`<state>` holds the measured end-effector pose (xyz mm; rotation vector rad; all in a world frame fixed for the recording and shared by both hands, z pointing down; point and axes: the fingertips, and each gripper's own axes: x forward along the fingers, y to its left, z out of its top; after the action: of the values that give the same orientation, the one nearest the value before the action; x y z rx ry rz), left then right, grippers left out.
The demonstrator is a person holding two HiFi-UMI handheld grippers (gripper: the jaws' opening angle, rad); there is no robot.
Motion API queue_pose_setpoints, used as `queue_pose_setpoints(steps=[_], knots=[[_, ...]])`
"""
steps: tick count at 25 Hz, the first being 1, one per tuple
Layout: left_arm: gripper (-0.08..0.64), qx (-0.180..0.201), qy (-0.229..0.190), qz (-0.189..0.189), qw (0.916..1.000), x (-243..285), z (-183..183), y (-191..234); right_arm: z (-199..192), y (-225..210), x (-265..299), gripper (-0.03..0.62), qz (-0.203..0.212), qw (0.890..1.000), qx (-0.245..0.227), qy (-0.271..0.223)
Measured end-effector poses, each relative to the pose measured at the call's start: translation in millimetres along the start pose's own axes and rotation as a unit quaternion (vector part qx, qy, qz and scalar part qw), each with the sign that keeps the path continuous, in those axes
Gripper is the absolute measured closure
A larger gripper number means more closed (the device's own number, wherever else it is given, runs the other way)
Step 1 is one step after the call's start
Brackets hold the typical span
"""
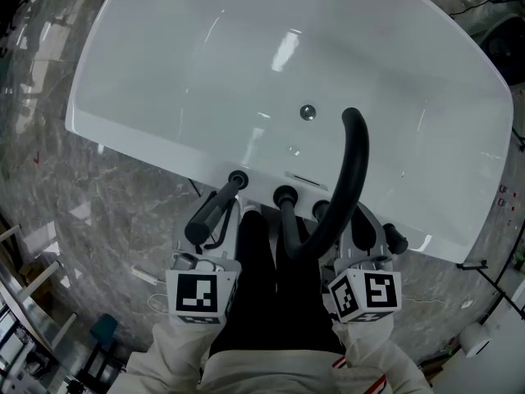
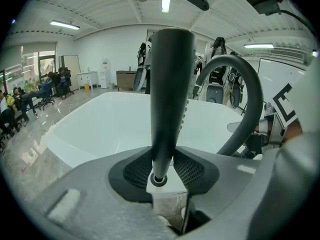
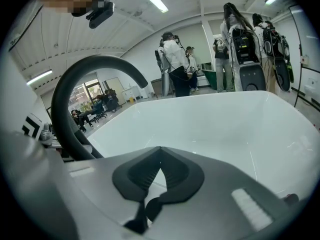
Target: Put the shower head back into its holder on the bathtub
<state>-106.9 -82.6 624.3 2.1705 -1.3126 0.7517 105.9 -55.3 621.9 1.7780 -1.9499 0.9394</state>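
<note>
Left gripper [image 2: 161,173] snug around shower head [image 2: 170,89]

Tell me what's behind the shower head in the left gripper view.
Behind the shower head, clamped in the left gripper, lies the white bathtub, with the curved black spout to its right. The handle covers the strip of tub straight behind it.

I hold the dark shower head [image 2: 170,99] upright in my left gripper [image 2: 161,176]. Its narrow end is down by the holder [image 1: 238,177] on the white tub's [image 1: 164,72] near rim.
</note>
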Motion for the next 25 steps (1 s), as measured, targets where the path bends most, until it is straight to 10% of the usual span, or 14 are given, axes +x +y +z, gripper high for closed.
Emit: queue_pose_setpoints(steps=[25], knots=[[0.422,0.024,0.018,-0.008,0.9995,25.9,-25.3,-0.4,-23.5,-1.2,10.9,0.586,-0.002,1.000,0.008,0.021]])
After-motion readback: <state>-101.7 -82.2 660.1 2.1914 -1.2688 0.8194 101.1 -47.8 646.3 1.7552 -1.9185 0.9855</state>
